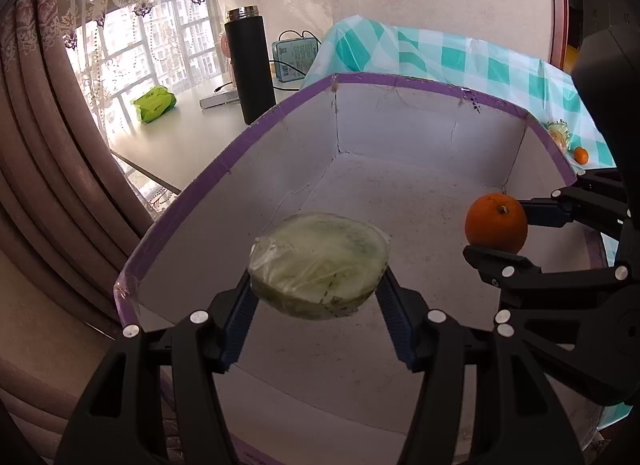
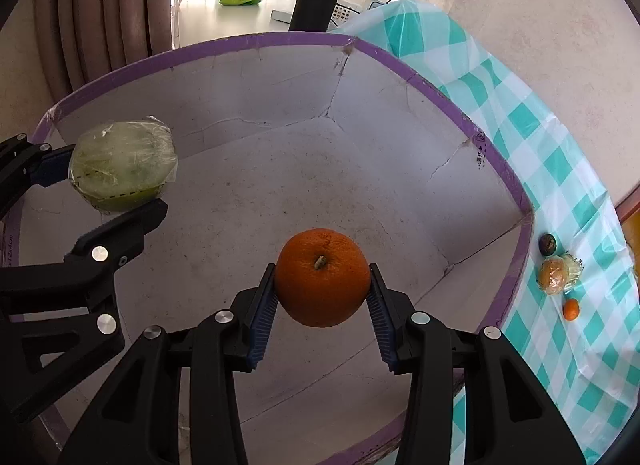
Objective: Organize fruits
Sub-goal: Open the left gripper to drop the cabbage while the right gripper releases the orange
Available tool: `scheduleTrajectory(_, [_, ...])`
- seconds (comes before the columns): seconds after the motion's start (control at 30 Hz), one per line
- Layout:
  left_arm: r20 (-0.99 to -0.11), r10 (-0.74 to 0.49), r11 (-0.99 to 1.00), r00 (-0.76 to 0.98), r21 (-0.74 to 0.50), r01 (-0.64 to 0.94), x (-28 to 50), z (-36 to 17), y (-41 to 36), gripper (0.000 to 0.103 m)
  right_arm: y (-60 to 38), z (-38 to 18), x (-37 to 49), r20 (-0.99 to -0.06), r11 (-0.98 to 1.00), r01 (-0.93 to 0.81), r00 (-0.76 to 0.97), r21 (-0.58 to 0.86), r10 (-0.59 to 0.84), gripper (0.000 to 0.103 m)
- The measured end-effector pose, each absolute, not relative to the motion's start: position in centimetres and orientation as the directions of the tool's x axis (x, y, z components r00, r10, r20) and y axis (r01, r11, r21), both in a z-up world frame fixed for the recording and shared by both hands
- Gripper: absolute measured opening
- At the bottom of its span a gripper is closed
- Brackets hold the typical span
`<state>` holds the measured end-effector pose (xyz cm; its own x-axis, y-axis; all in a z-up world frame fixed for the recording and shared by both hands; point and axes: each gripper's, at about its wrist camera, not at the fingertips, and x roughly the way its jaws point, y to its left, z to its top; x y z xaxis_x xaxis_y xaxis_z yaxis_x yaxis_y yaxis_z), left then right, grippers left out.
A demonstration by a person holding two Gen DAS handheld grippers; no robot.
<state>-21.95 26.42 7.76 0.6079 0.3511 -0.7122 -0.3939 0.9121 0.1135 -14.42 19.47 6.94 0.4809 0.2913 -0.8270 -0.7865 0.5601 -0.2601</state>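
Over the purple-rimmed box (image 2: pixel 400 69), the right gripper (image 2: pixel 322 293) clamps a firm orange (image 2: pixel 322 277) at its widest girth; the left gripper (image 1: pixel 318 293) pinches a film-wrapped green melon slice (image 1: pixel 320 265), likely slippery and soft.

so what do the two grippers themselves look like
Both the left gripper and right gripper are matte black plastic, with angular linkage arms that have cut-out slots and round silver pivot screws. The fingers carry ribbed dark-blue pads. No cables, markings or sleeves show.
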Motion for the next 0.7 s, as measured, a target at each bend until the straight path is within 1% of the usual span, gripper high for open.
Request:
scheduleTrajectory(0.07, [-0.736,0.347,0.917,0.581,0.135,-0.376,-21.5,7.5,26.2,0.064,19.9,6.1,-14.6,-0.837,0.525,-0.793,0.489,-0.309,0.245,0.044])
scheduleTrajectory(0.23, [-0.78,0.326,0.926,0.534,0.15,-0.347,-20.8,7.0,26.2,0.071,20.3,5.4,-14.3,-0.87,0.485,-0.812,0.458,-0.326,0.182,0.044])
scheduleTrajectory(0.4, [-0.788,0.319,0.928,0.527,0.149,-0.34,-20.7,7.0,26.1,0.072,20.2,5.2,-14.3,-0.866,0.486,-0.805,0.47,-0.34,0.172,0.045])
scheduleTrajectory(0.5, [-0.786,0.321,0.928,0.528,0.149,-0.341,-20.8,7.0,26.1,0.073,20.3,5.3,-14.2,-0.854,0.493,-0.792,0.493,-0.361,0.167,0.05])
scheduleTrajectory(0.57, [-0.783,0.326,0.927,0.53,0.154,-0.343,-20.8,7.1,26.1,0.073,20.3,5.3,-14.3,-0.838,0.496,-0.778,0.521,-0.387,0.164,0.06])
scheduleTrajectory(0.63, [-0.778,0.333,0.925,0.534,0.158,-0.346,-20.8,7.1,26.0,0.073,20.3,5.4,-14.3,-0.825,0.499,-0.768,0.54,-0.402,0.166,0.063])
scheduleTrajectory(0.7, [-0.764,0.362,0.913,0.535,0.175,-0.367,-20.9,7.2,26.0,0.076,20.2,5.6,-14.3,-0.818,0.509,-0.763,0.547,-0.4,0.177,0.063])
